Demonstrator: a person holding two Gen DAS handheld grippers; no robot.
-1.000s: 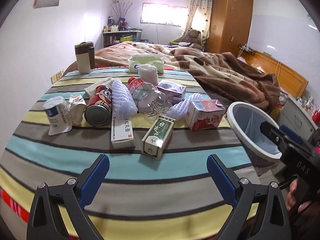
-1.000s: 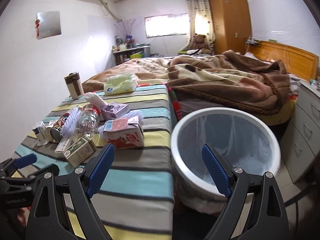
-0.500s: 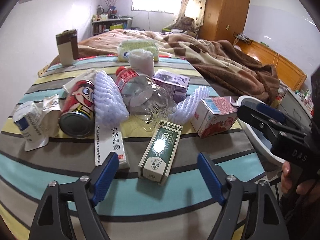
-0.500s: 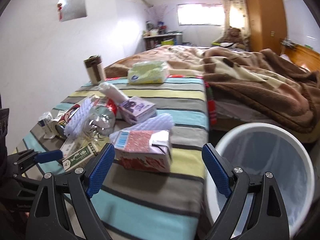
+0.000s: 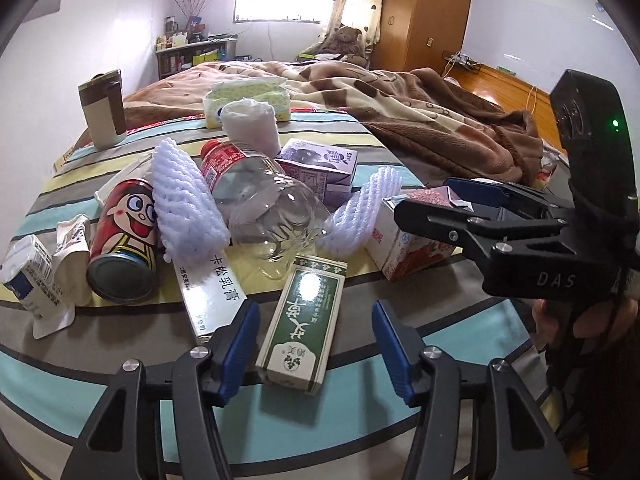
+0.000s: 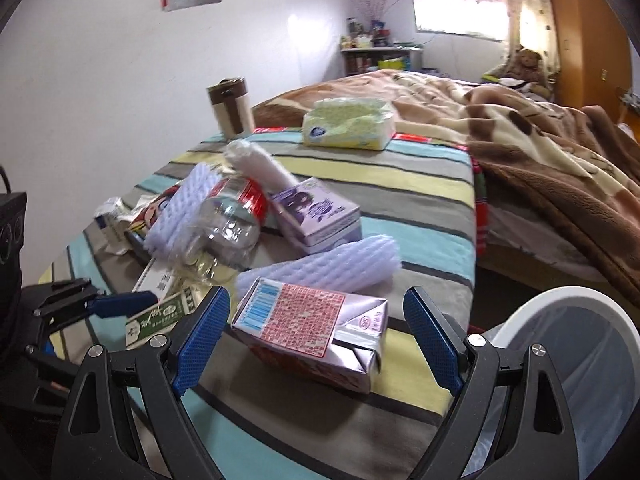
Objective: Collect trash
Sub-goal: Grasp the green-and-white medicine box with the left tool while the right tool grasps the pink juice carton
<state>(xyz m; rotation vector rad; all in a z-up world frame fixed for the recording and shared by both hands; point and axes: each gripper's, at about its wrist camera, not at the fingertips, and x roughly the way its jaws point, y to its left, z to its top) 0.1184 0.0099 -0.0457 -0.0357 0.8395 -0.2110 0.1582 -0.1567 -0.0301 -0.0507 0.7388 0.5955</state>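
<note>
Trash lies heaped on the striped table (image 5: 120, 392). A green box (image 5: 304, 320) lies between the fingers of my left gripper (image 5: 316, 342); its jaws are closing, with a gap still showing on both sides of the box. My right gripper (image 6: 316, 332) stands wide open around a red-and-pink drink carton (image 6: 304, 320), touching nothing; in the left wrist view this right gripper (image 5: 428, 200) hovers over the carton (image 5: 404, 248). In the right wrist view, the left gripper (image 6: 120, 306) sits at the green box (image 6: 156, 320).
Behind lie a red can (image 5: 124, 232), a clear bottle (image 5: 260, 204), two white foam nets (image 5: 180, 200), a purple carton (image 5: 320, 168), a long white box (image 5: 212, 284) and small packets (image 5: 48, 268). A white bin (image 6: 560, 300) stands at the table's right, a bed beyond.
Both grippers came forward and down toward the pile. The left jaws narrowed around the green box. The right gripper swung left from over the bin to the red carton.
</note>
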